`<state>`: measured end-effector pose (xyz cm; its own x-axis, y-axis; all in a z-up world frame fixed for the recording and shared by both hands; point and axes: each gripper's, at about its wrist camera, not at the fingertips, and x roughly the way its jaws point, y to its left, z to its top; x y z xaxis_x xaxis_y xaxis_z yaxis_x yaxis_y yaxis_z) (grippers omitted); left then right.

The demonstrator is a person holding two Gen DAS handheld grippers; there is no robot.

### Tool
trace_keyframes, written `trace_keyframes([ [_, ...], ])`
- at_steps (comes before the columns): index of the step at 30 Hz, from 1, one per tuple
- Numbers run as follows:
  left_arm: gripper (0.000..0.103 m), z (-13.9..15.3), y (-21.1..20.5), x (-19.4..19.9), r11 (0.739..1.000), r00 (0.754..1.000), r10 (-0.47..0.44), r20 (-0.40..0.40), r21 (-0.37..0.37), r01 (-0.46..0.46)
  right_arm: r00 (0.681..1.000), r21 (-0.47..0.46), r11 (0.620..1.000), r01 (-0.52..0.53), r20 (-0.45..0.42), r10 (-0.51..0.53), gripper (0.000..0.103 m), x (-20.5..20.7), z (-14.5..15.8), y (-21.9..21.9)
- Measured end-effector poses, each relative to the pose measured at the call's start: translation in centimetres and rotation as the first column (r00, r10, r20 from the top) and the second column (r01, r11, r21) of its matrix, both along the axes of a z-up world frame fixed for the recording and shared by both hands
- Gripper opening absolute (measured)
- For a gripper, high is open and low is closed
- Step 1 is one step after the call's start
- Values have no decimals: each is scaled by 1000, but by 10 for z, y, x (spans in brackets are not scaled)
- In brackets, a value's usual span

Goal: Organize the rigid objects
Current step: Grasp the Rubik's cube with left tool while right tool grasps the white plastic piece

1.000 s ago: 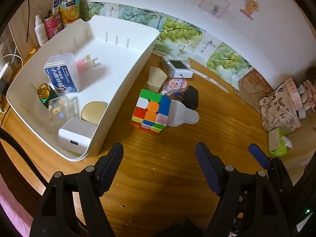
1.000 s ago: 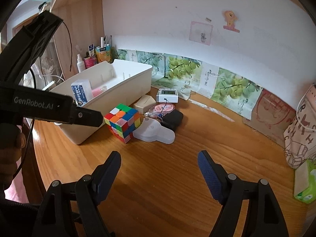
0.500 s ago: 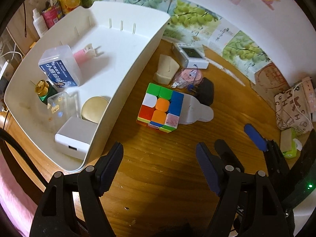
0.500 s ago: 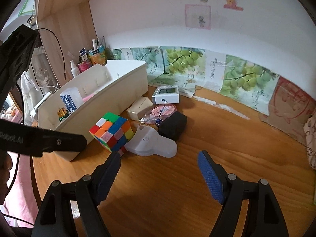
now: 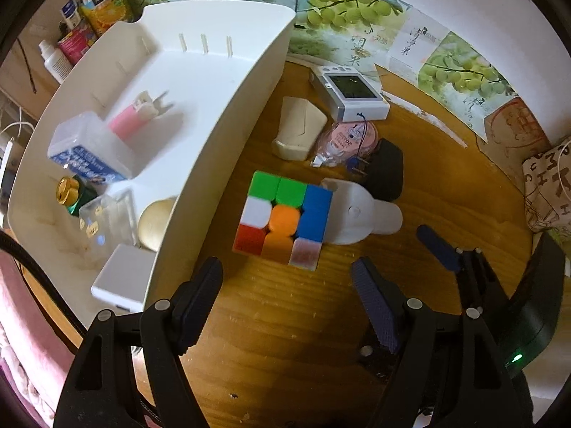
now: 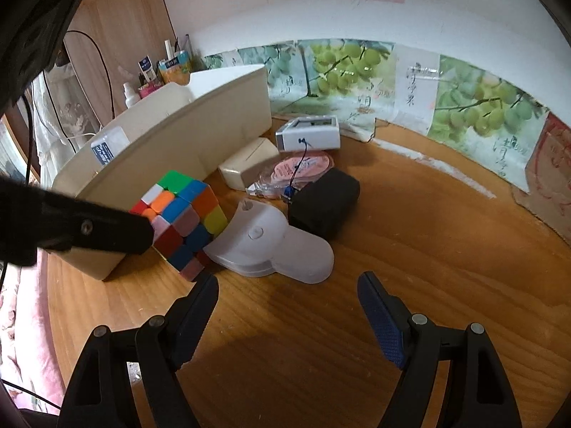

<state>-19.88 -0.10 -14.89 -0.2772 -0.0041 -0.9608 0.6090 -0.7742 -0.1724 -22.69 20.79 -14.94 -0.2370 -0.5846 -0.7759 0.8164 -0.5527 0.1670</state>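
Observation:
A multicoloured puzzle cube (image 5: 282, 219) (image 6: 182, 217) stands on the wooden desk beside the white bin (image 5: 221, 135). Against the cube lies a white flat device (image 6: 271, 246), with a black block (image 6: 323, 199), a pink round packet (image 6: 303, 167), a cream box (image 6: 248, 166) and a small white display unit (image 6: 310, 135) behind it. My left gripper (image 5: 285, 274) hangs open just short of the cube, pointing steeply down. My right gripper (image 6: 289, 292) is open too, empty, a little short of the white device. One left finger (image 6: 107, 232) crosses in front of the cube in the right wrist view.
The bin holds a blue-labelled box (image 5: 89, 149), a pink clip (image 5: 132, 117), a gold-capped bottle (image 5: 71, 192), a round compact (image 5: 157, 219) and a white block (image 5: 121, 278). Bottles and cartons (image 5: 82, 21) stand behind it. A patterned bag (image 5: 546, 185) lies at far right.
Both grippers have come forward and down toward the cube and the pile beside it, which now look larger and nearer. Their jaws stayed equally wide. Nothing on the desk moved.

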Motion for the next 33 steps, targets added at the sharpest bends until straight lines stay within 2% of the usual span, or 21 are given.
trace_keyframes([
  [14,77,-22,-12,-17,998,995,44,89,41,-48,1000,-12,1000,-11,19,11,82,2,-11,-16],
  [22,72,-25,-7,-29,1000,991,-8,137,-17,10,1000,-5,1000,-6,1,6,82,1,-10,-20],
  [25,63,-28,-6,-31,1000,989,-15,147,-4,16,1000,5,1000,4,-3,-4,82,1,-9,-21],
  [33,62,-26,-4,-34,999,988,-42,152,-2,43,1000,16,1000,14,-10,-14,83,-1,-10,-23],
])
